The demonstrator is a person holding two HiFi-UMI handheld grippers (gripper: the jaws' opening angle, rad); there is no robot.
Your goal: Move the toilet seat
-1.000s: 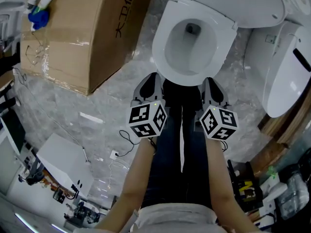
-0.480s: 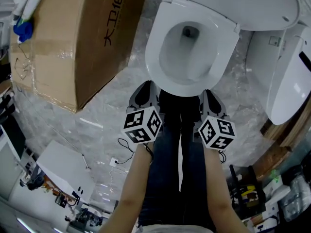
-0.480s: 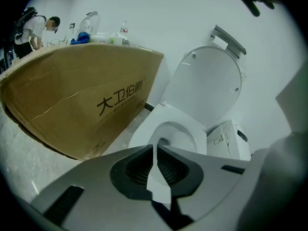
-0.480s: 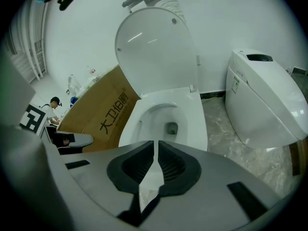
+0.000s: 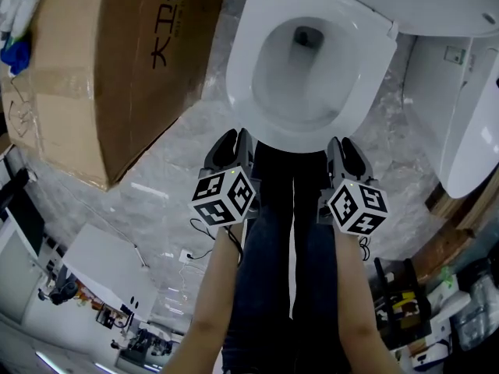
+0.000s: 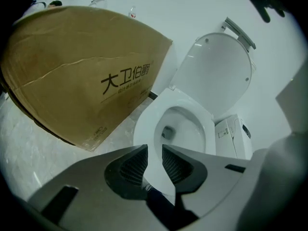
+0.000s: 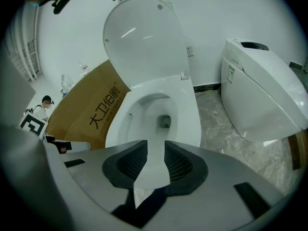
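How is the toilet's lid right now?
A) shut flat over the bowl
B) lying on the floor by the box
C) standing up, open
C: the lid stands raised behind the seat, so you can see down into the toilet.

- The toilet seat (image 5: pixel 238 84) is a plain white, glossy oval ring.
- It lies lowered, flat on the rim of the bowl (image 5: pixel 304 76), and its opening leaves the bowl's inside in sight.
- In the head view it fills the upper centre of the frame, rounded front end toward the bottom, hinge end at the top edge.
- The white lid (image 7: pixel 144 42) stands raised behind it, upper centre in the right gripper view.
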